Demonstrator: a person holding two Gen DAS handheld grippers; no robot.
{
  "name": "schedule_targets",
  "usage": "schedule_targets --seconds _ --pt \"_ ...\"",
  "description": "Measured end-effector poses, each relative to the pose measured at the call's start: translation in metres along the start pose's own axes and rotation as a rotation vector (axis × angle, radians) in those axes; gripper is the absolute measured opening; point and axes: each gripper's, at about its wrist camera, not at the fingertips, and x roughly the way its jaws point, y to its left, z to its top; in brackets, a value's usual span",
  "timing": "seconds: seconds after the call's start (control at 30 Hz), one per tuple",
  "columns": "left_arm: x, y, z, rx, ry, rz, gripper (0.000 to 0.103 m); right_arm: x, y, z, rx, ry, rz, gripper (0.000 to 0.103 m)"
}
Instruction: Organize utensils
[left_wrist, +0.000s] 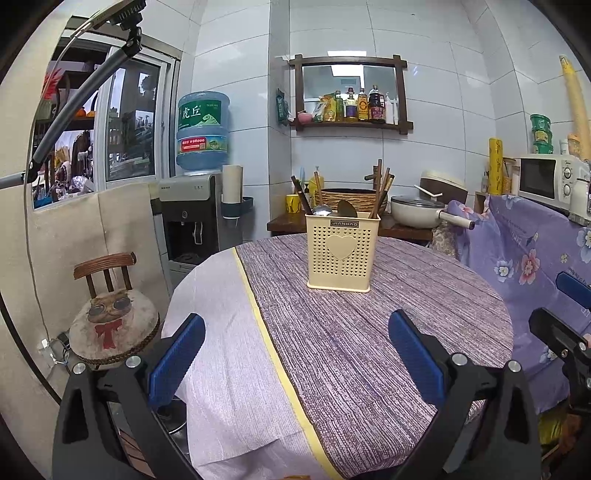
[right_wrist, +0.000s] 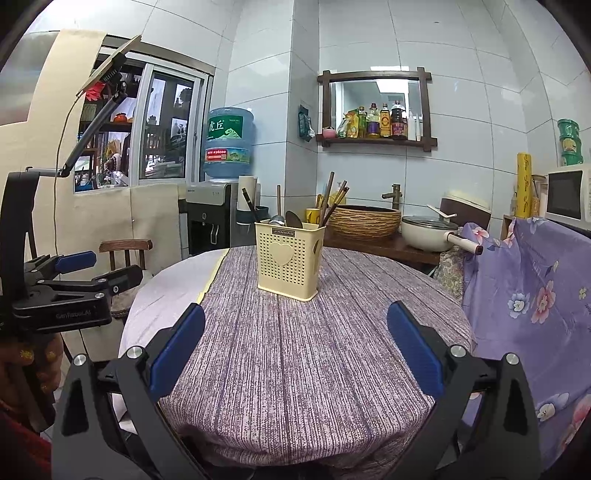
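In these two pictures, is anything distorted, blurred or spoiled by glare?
Left wrist view: fisheye bends the wall tiles, dark corners, utensil holder sharp. Right wrist view: same bending, holder sharp, soft sheen on the tiles, no harsh glare. Both grippers open, empty.

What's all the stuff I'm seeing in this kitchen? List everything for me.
utensil holder: one, cream, on the table
chopsticks: several, brown, upright in holder
spoons: two, metal, in holder
tablecloth: one, purple, over round table
water jug: one, blue, on dispenser
pan: one, white, back counter
basket: one, woven, back counter
microwave: one, white, right
stool: one, cat cushion, left
left tongs: open, blue pads
right tongs: open, blue pads
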Motion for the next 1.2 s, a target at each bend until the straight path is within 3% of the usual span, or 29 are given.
schedule_targets --seconds 1.2 --pt "0.0036 -0.0050 -0.0026 0.006 0.017 -0.001 0.098 0.0065 0.0018 -0.0035 -0.006 0.030 -0.002 0.098"
